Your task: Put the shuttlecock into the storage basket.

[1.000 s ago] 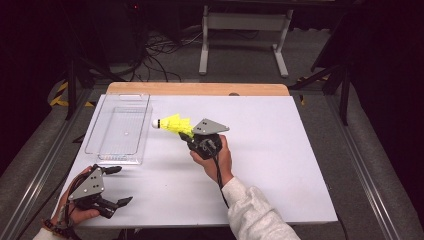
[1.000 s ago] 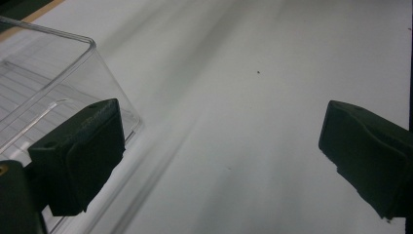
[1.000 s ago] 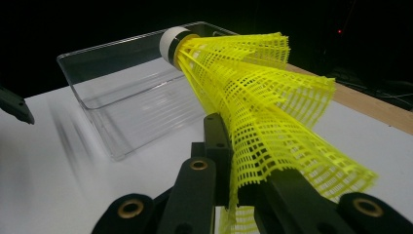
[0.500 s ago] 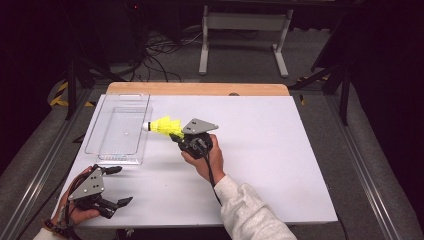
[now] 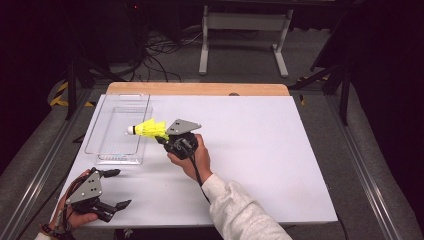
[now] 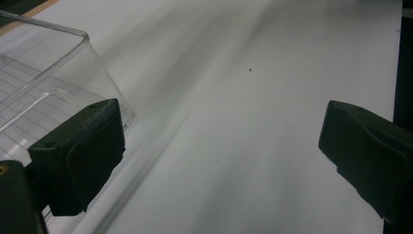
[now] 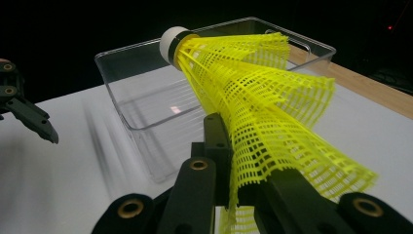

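Shuttlecock [image 5: 146, 129]: yellow plastic mesh skirt, flared cone, white rounded cork; hangs over the bin's right rim, at 9 o'clock from the right hand.
Bin [image 5: 113, 156]: clear hard plastic, rectangular, ribbed floor, on the white table [image 5: 260, 150].
Right gripper [image 5: 162, 135]: black jaws clamped on the mesh skirt.
Left gripper [image 5: 116, 189]: jaws spread wide, holding nothing, at 7 o'clock on the table.
Change: the shuttlecock has drifted leftward, from beside the bin to above its edge.
Axis: roughly level, cork toward 9 o'clock, skirt toward 3.
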The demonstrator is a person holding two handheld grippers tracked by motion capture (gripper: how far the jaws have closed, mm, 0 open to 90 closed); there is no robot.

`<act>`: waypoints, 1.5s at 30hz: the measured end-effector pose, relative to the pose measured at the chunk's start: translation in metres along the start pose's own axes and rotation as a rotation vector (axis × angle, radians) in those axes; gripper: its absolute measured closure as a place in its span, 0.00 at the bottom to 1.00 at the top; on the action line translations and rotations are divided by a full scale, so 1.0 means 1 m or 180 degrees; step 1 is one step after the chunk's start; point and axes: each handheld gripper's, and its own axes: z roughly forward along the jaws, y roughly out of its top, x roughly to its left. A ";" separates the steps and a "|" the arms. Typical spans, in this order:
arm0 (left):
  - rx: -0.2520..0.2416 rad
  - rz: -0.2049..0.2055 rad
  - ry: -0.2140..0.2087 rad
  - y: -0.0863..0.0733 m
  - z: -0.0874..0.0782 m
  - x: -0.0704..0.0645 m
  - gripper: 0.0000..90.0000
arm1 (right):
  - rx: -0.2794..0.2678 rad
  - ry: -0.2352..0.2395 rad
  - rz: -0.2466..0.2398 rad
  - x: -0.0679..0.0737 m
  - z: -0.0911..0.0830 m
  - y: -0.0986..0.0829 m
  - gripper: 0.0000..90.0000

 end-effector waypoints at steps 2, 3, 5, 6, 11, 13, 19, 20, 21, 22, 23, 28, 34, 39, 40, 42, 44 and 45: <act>-0.0001 0.0009 0.0011 0.000 -0.001 0.000 0.05 | 0.0009 0.0023 -0.0036 0.002 0.002 0.002 0.99; 0.0003 0.0005 0.0013 0.000 -0.001 0.000 0.04 | 0.0010 0.0031 -0.0027 0.002 0.003 0.002 0.99; -0.0004 -0.0011 0.0010 -0.001 -0.001 0.000 0.05 | 0.0014 0.0038 -0.0019 0.003 0.005 0.003 0.99; 0.0001 -0.0008 0.0010 -0.001 -0.001 0.000 0.05 | 0.0014 0.0058 0.0002 0.003 0.006 0.004 0.99; 0.0003 0.0003 0.0010 -0.001 -0.001 0.000 0.05 | 0.0049 0.0057 -0.0036 0.003 0.012 0.008 0.99; 0.0000 0.0002 0.0016 -0.001 -0.001 0.000 0.05 | 0.0064 0.0074 -0.0055 0.005 0.015 0.010 0.99; -0.0010 -0.0008 0.0009 -0.001 -0.002 0.000 0.05 | 0.0185 0.0102 -0.0180 0.012 0.026 0.013 0.99; -0.0011 -0.0012 0.0010 -0.002 -0.002 0.000 0.05 | 0.0186 0.0108 -0.0187 0.012 0.028 0.014 0.99; -0.0012 -0.0012 0.0012 -0.002 -0.002 0.000 0.05 | 0.0187 0.0117 -0.0189 0.012 0.029 0.014 0.99; -0.0004 -0.0001 0.0010 -0.001 -0.002 0.000 0.05 | 0.0192 0.0110 -0.0201 0.013 0.030 0.015 0.99; -0.0003 0.0003 0.0007 -0.001 -0.002 0.000 0.05 | 0.0195 0.0112 -0.0213 0.013 0.031 0.016 0.99; -0.0008 0.0002 0.0011 -0.001 -0.003 0.000 0.05 | 0.0192 0.0117 -0.0212 0.013 0.036 0.020 0.99; -0.0006 0.0003 -0.0001 -0.002 -0.003 0.000 0.05 | 0.0223 0.0106 -0.0290 0.013 0.040 0.028 0.99; -0.0017 0.0004 0.0009 -0.002 -0.004 0.000 0.05 | 0.0318 0.0158 -0.0404 0.017 0.047 0.033 0.99; -0.0014 0.0006 0.0009 -0.002 -0.004 0.000 0.05 | 0.0336 0.0158 -0.0426 0.018 0.048 0.034 0.99; -0.0009 0.0006 0.0009 -0.002 -0.003 0.000 0.05 | 0.0369 0.0165 -0.0487 0.019 0.051 0.035 0.99; -0.0006 -0.0003 0.0010 -0.002 -0.004 0.000 0.05 | 0.0383 0.0159 -0.0518 0.020 0.052 0.036 0.99; -0.0007 -0.0005 0.0012 -0.002 -0.004 0.000 0.05 | 0.0392 0.0163 -0.0536 0.020 0.053 0.037 0.99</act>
